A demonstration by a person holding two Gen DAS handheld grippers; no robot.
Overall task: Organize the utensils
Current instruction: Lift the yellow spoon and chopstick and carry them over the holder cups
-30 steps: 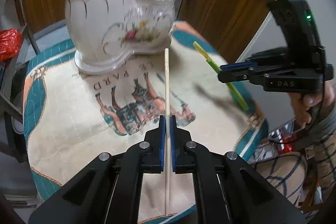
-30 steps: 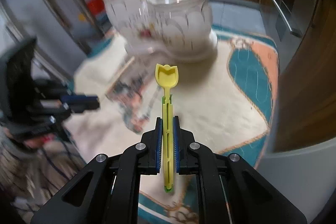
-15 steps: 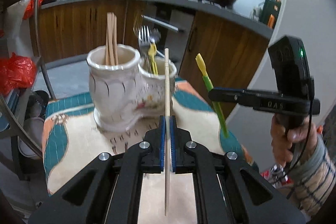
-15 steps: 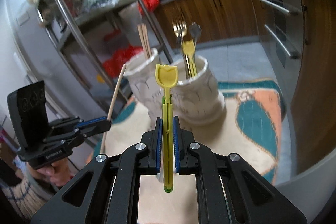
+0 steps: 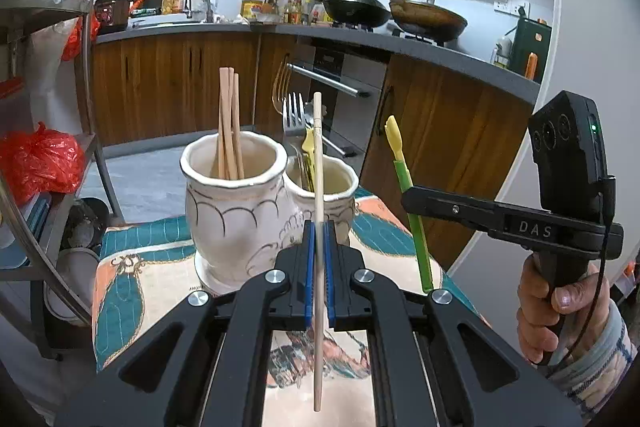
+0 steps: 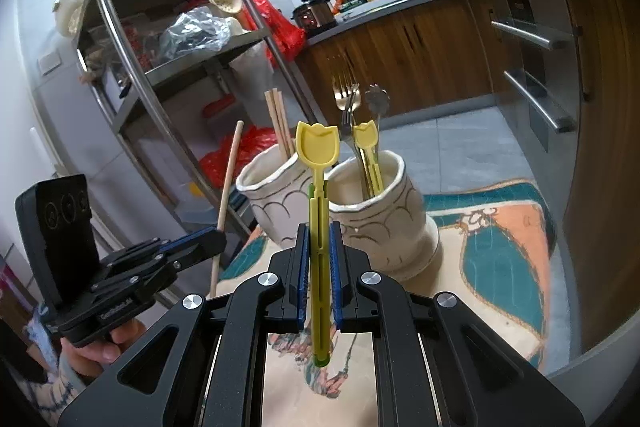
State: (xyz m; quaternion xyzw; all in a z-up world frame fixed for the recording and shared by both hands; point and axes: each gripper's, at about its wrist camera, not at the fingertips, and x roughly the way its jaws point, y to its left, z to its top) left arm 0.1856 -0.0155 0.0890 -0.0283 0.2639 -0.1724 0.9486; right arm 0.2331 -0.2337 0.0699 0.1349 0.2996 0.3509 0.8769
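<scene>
My left gripper (image 5: 318, 227) is shut on a wooden chopstick (image 5: 317, 163), held upright in front of a white two-cup ceramic holder (image 5: 240, 211). The holder's left cup holds chopsticks (image 5: 229, 123); its right cup (image 5: 340, 187) holds forks and a yellow spoon. My right gripper (image 6: 319, 231) is shut on a yellow-green plastic spoon (image 6: 318, 151), upright before the holder (image 6: 376, 215). The right gripper (image 5: 408, 195) with the spoon (image 5: 404, 179) shows at right in the left wrist view. The left gripper (image 6: 218, 239) with its chopstick (image 6: 228, 195) shows at left in the right wrist view.
The holder stands on a small table with a printed teal and cream cloth (image 5: 132, 287). A metal shelf rack (image 6: 132, 67) stands to the left. Wooden kitchen cabinets (image 5: 160, 83) and an oven lie behind. A white wall (image 5: 520, 75) is at the right.
Both grippers have lifted and tilted from looking down at the table to level, with the chopstick and the spoon now upright in front of the holder.
</scene>
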